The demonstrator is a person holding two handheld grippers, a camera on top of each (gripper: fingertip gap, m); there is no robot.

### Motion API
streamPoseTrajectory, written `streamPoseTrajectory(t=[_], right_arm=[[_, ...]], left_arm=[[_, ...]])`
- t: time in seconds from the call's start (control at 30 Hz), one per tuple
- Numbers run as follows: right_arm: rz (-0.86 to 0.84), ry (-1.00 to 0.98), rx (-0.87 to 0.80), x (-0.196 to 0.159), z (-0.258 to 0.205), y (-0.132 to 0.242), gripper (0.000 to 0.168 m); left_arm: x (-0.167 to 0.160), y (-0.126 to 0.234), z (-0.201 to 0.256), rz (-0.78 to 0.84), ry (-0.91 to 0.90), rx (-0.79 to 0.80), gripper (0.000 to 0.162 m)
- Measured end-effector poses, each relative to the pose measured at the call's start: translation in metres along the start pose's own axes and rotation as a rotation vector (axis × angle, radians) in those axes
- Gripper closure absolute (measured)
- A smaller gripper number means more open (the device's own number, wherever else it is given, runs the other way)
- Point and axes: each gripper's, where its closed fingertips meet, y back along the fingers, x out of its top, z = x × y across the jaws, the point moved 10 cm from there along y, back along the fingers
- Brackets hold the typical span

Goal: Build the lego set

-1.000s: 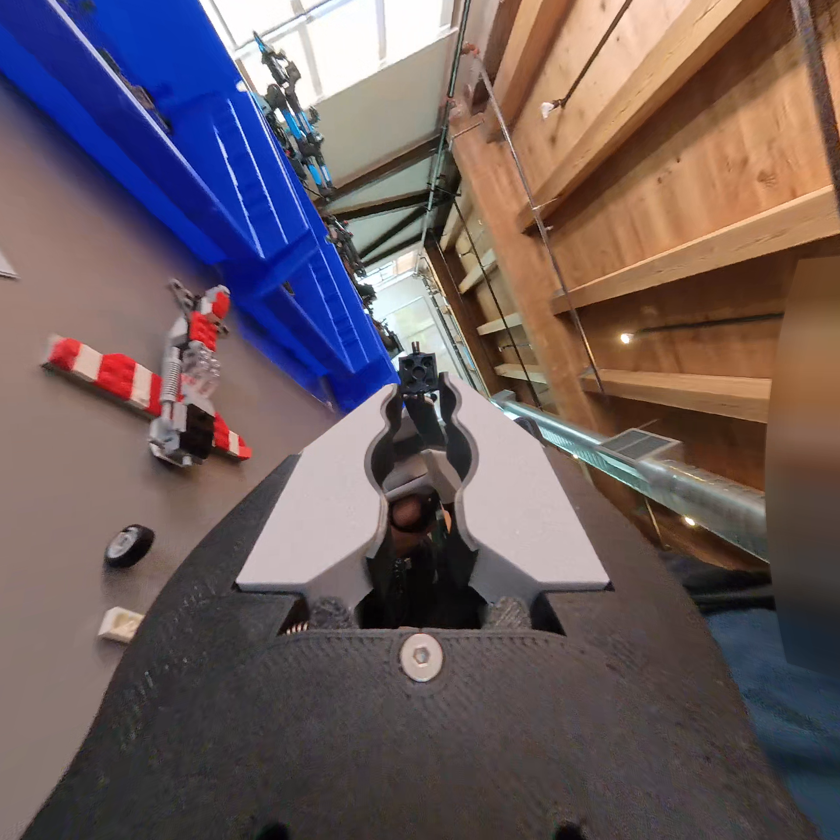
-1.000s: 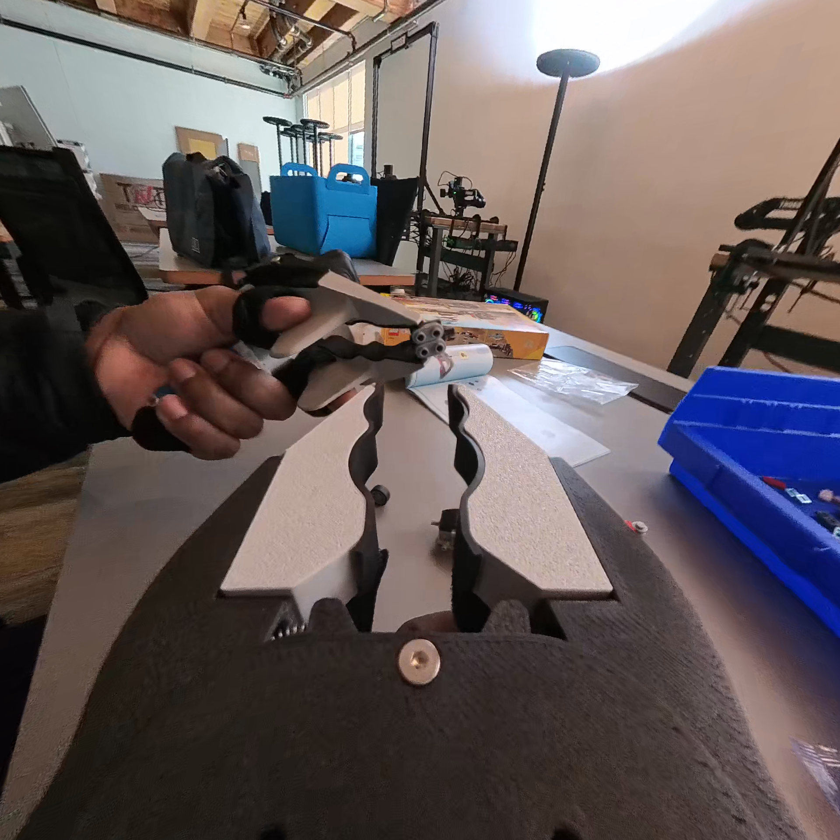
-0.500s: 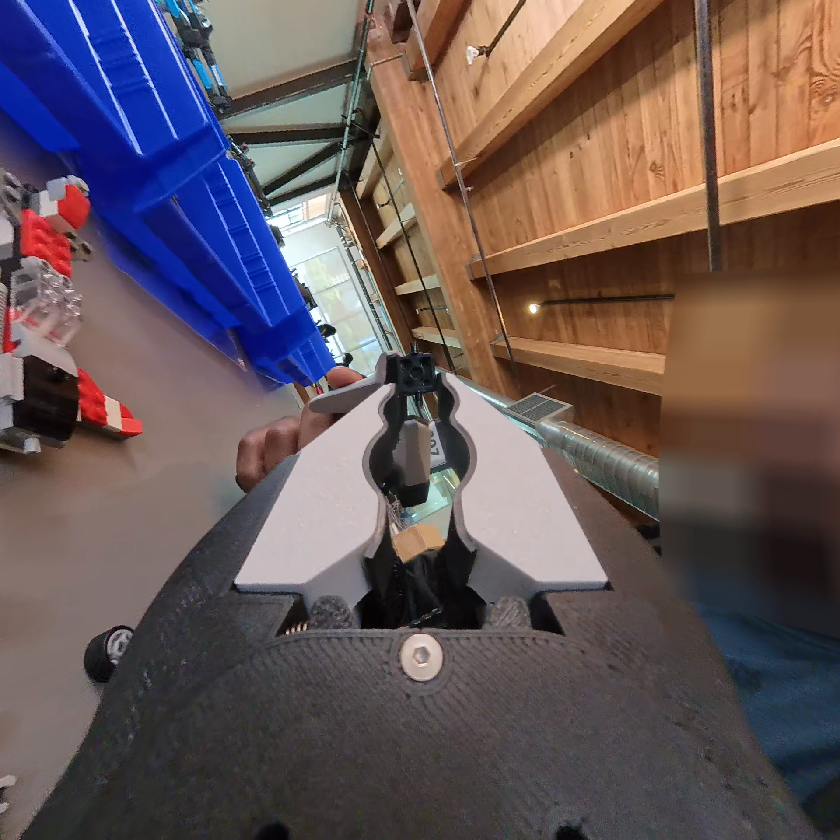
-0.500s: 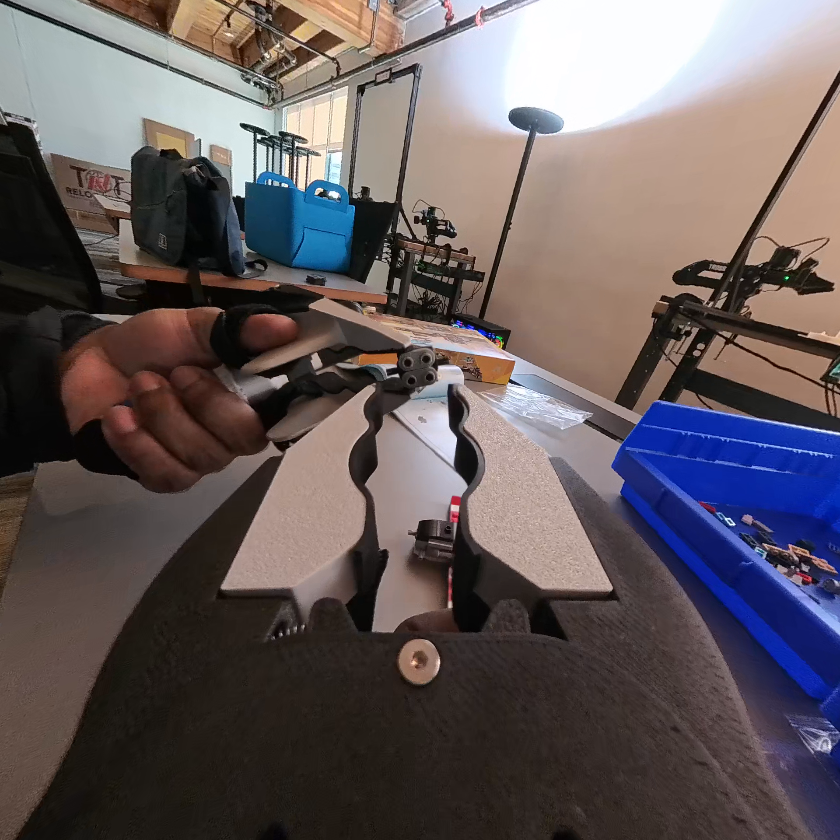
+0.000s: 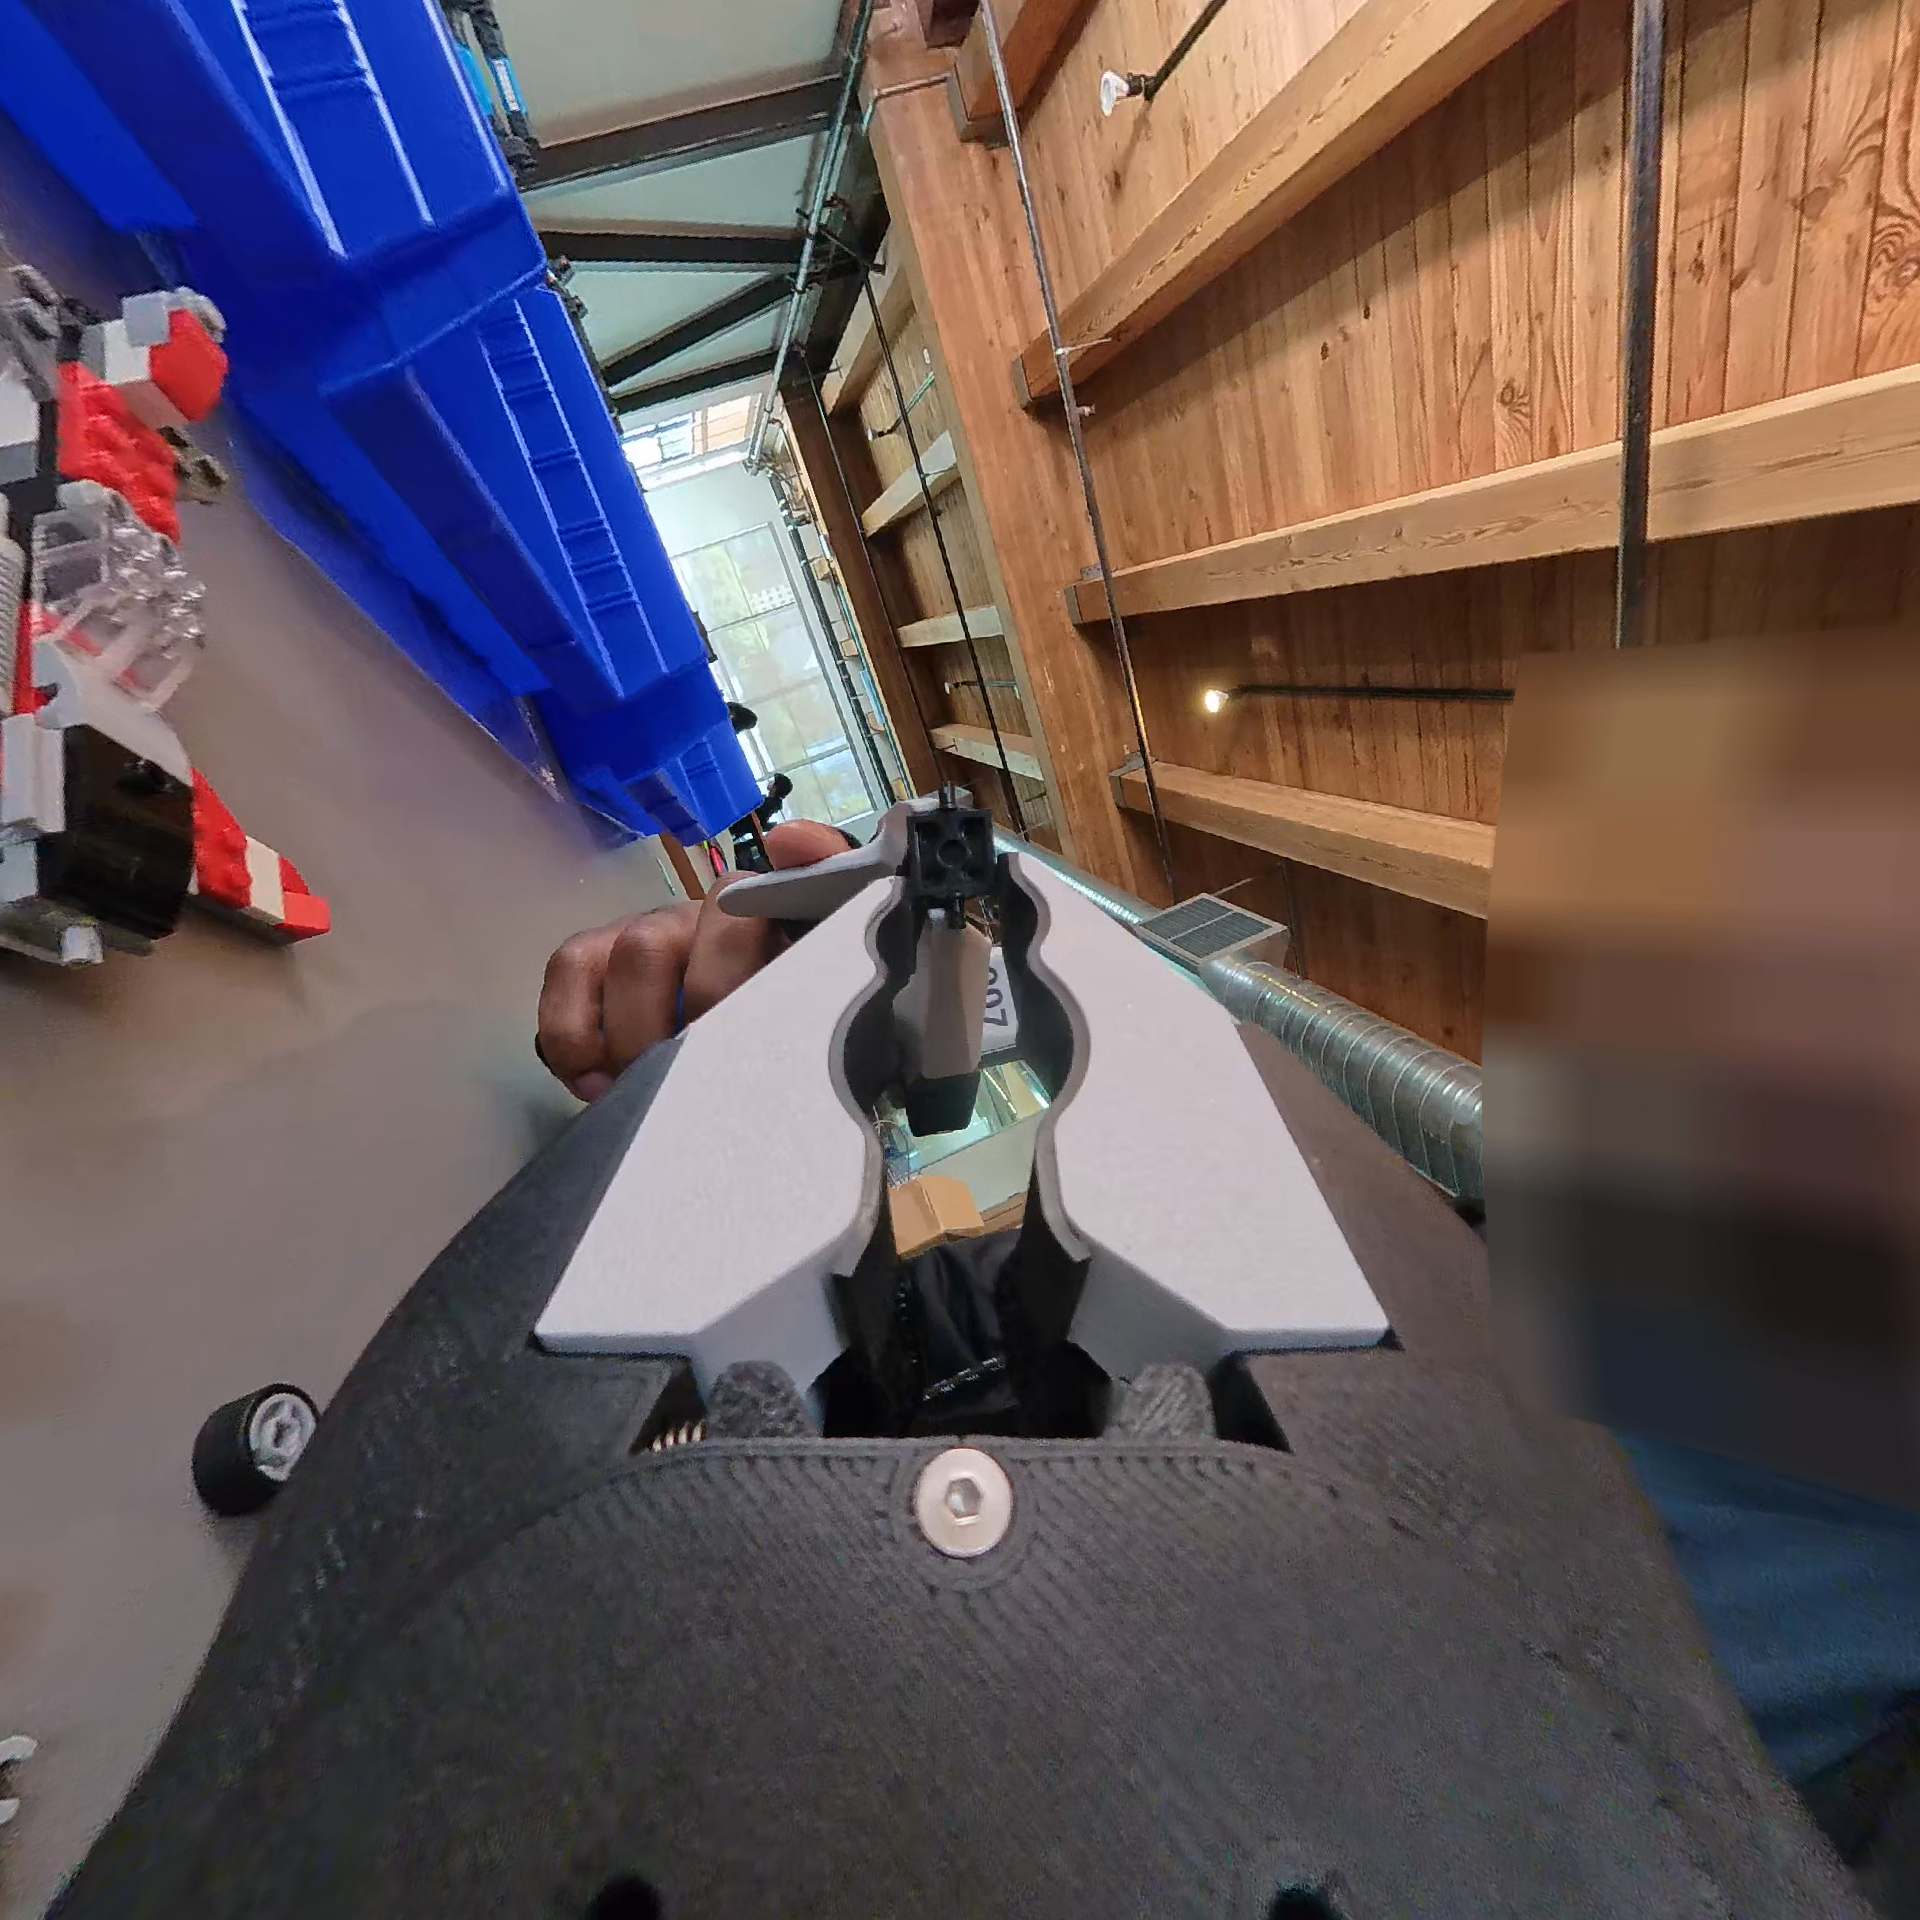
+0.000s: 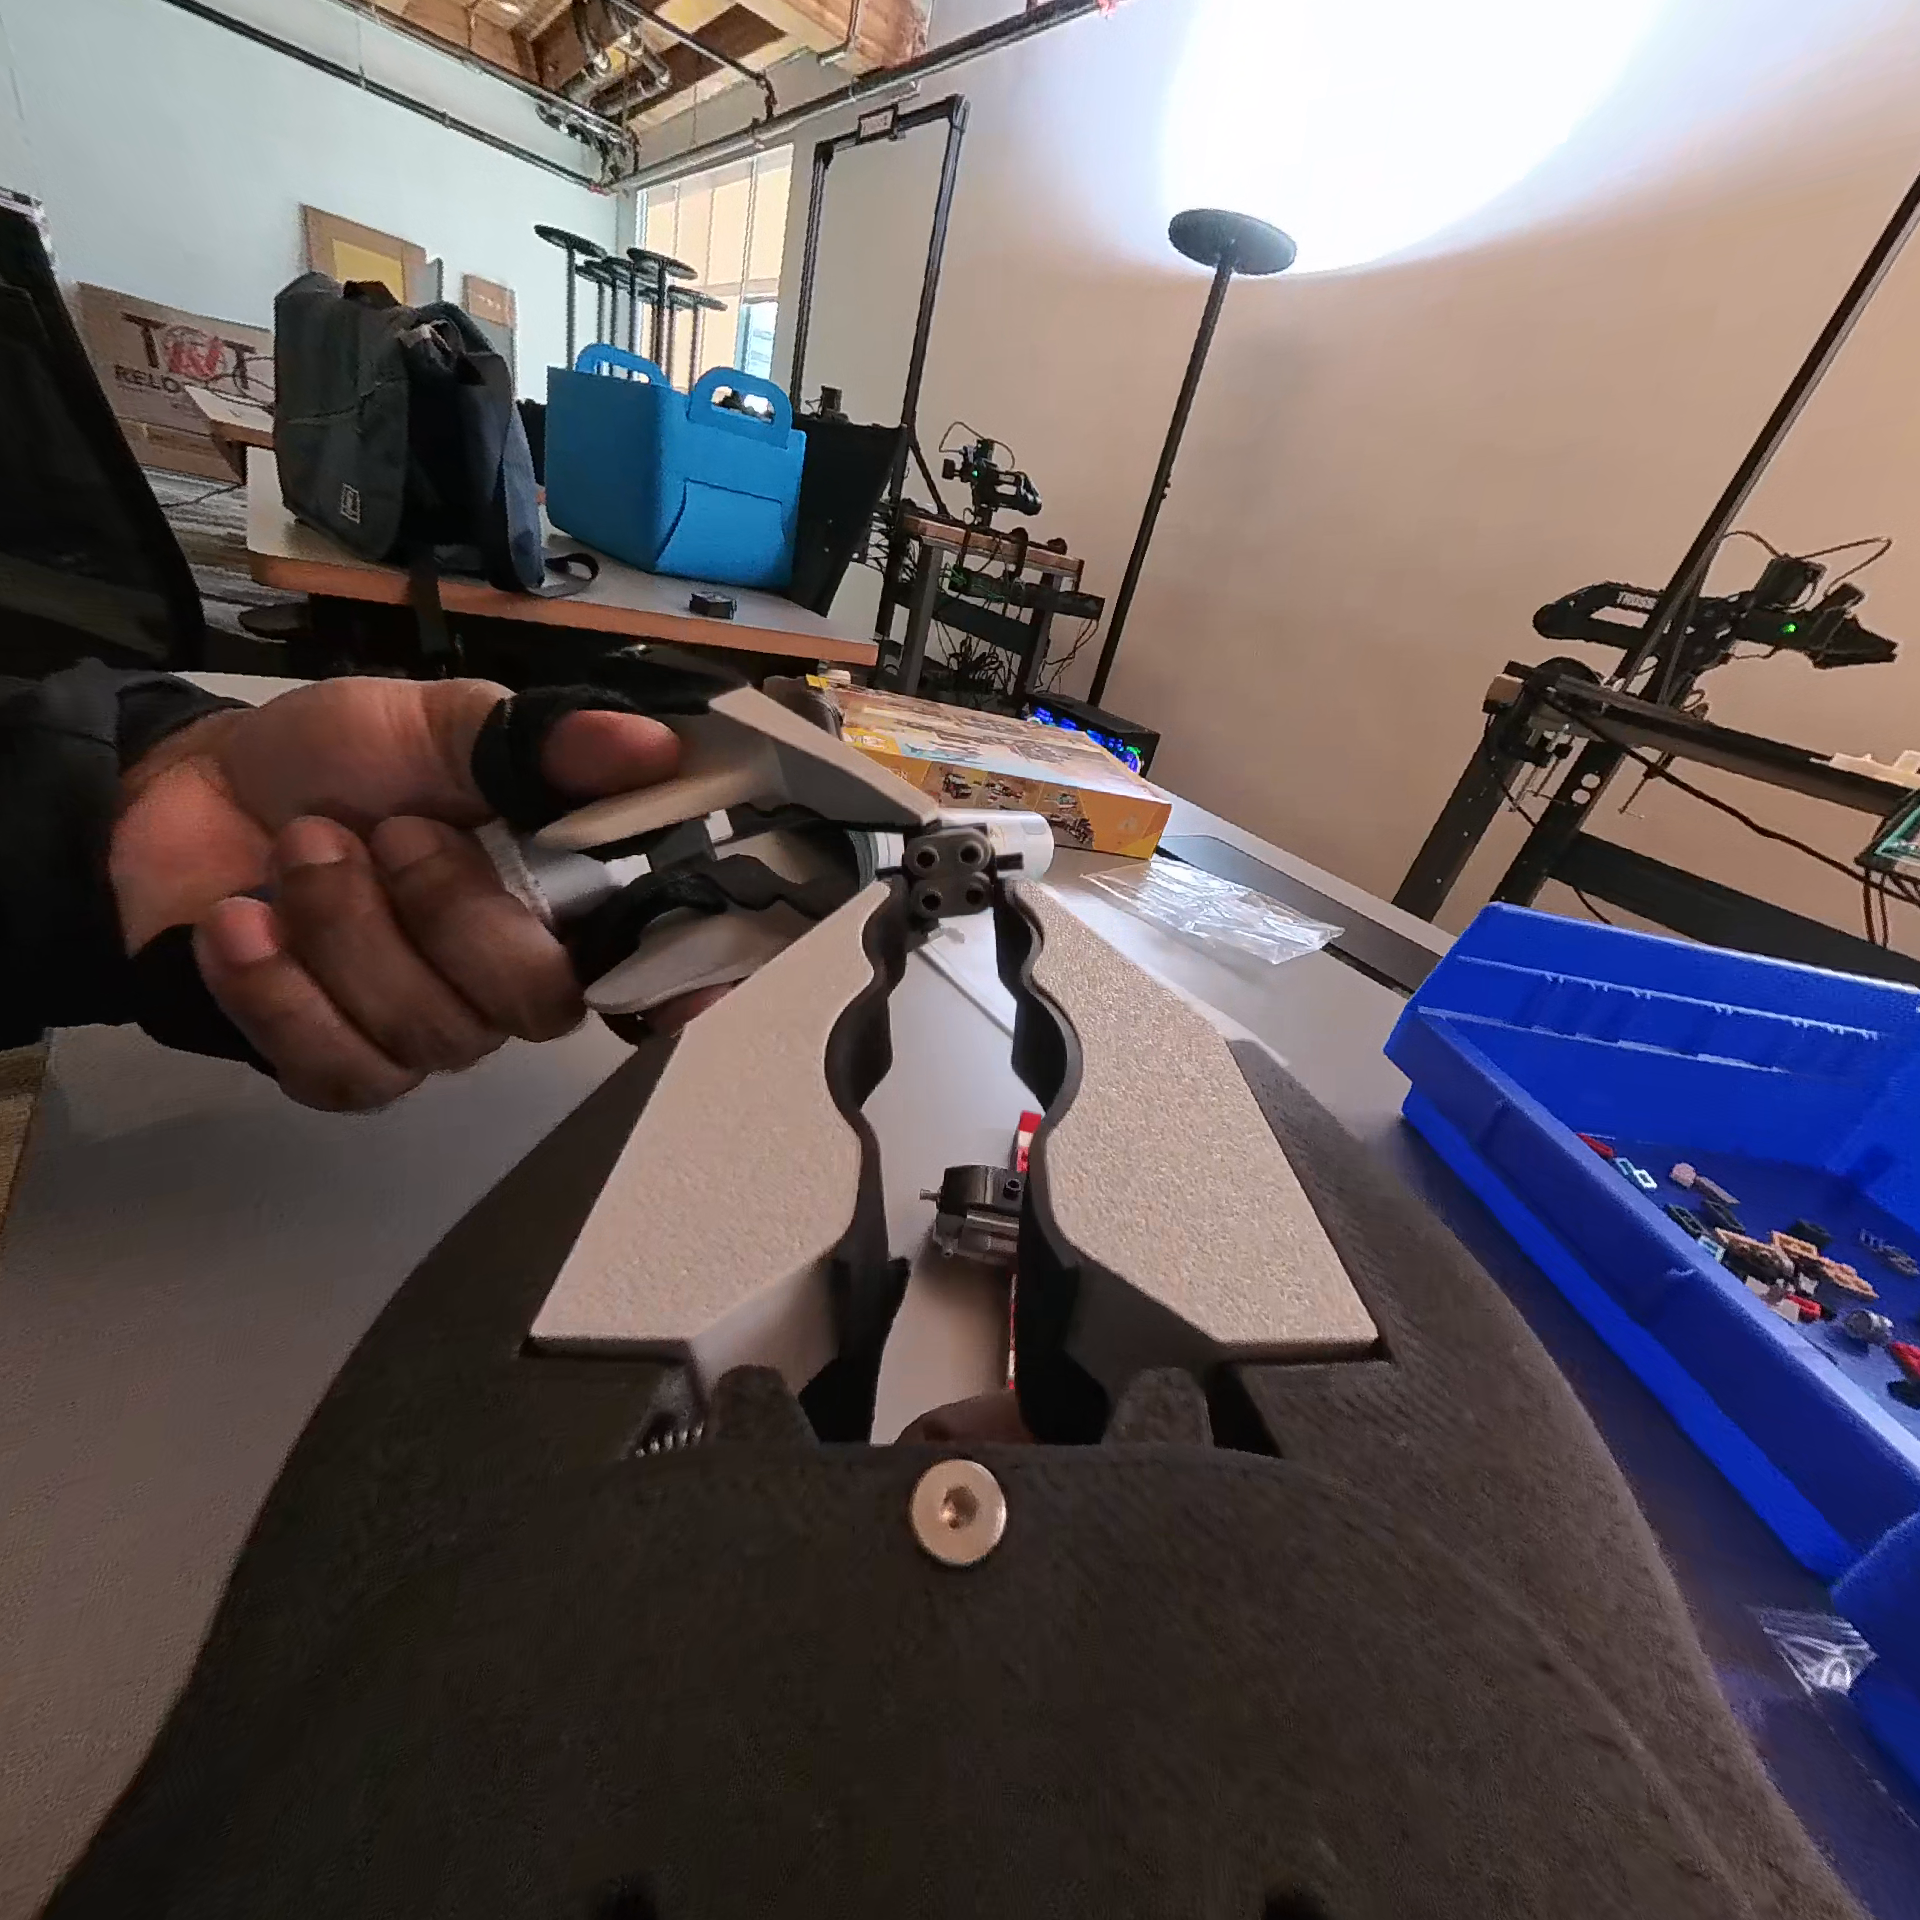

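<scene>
- A small dark brick (image 6: 943, 878) is clamped in the left gripper (image 6: 914, 868) jaws
- The right gripper (image 6: 940, 914) jaws are seen apart around it
- Being light, stiff and slippery, it is best gripped on flat sides

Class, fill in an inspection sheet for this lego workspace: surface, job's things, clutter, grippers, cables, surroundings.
Surface: grey table, mostly bare.
Job's things: small dark lego block held in the air; part-built red-and-white lego model; loose black wheel; blue bin of small pieces; yellow set box.
Clutter: clear plastic bag.
Grippers: left gripper shut on the block; right gripper open, fingertips flanking the block.
Cables: wires on the black rig.
Surroundings: blue tote, black backpack, floor lamp.
</scene>
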Motion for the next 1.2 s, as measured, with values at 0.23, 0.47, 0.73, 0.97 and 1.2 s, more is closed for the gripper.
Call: streamPoseTrajectory(t=[0.23,0.47,0.73,0.97,1.2], right_arm=[[-0.010,-0.141,0.022,-0.003,0.008,0.000,0.152],[0.068,-0.396,0.113,-0.004,0.019,0.003,0.152],[0.111,-0.670,0.164,-0.011,0.032,0.003,0.152],[0.074,-0.704,0.145,-0.016,0.030,-0.002,0.152],[0.059,-0.647,0.127,-0.014,0.026,-0.003,0.152]], left_arm=[[0.003,-0.001,0.005,0.018,-0.032,0.033,0.133],[0.007,-0.003,0.025,0.011,-0.401,0.223,0.126],[-0.002,-0.010,0.046,-0.050,-0.971,0.475,0.131],[-0.012,-0.022,0.049,-0.058,-1.259,0.621,0.146],[-0.013,-0.023,0.046,-0.089,-1.203,0.600,0.151]])
